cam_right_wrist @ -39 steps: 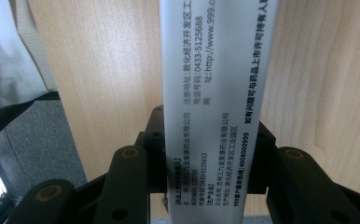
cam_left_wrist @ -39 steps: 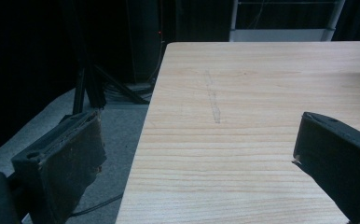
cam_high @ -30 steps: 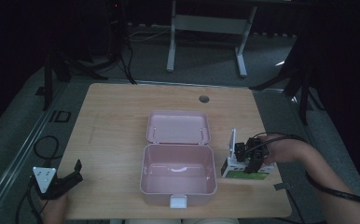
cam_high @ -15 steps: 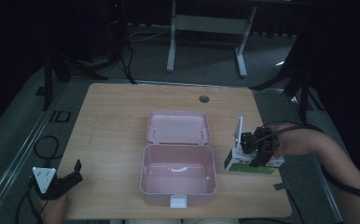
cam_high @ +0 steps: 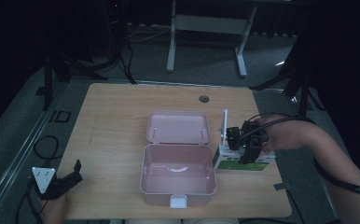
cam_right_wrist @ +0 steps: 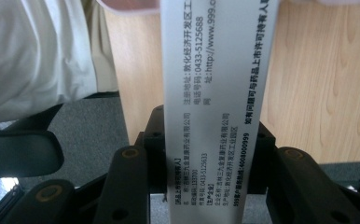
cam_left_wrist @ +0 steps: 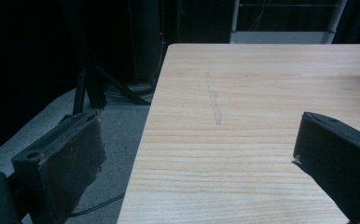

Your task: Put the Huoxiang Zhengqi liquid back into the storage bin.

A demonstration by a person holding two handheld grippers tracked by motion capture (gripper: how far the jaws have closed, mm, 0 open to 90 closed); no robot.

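Light wooden rectangular table (cam_high: 122,116): occupies the centre of the high view; dark floor around it.

Pale pink plastic lunch box (cam_high: 178,175): lower centre of the frame, lid thrown back toward the upper centre, interior empty apart from a small moulded ridge.

White and green cardboard medicine box (cam_high: 243,161): right of centre, just beside the pink box's right wall, resting on the table with one flap standing up.

Right gripper (cam_high: 245,149): right of centre, jaws closed upon the white printed side (cam_right_wrist: 215,93) of the carton.

Left gripper (cam_high: 64,182): lower left, at the table's edge, jaws wide apart and holding nothing.

Step judged in hand: carrying the carton toward the open box. Next move likely calls for lifting it over the right wall and lowering it inside.
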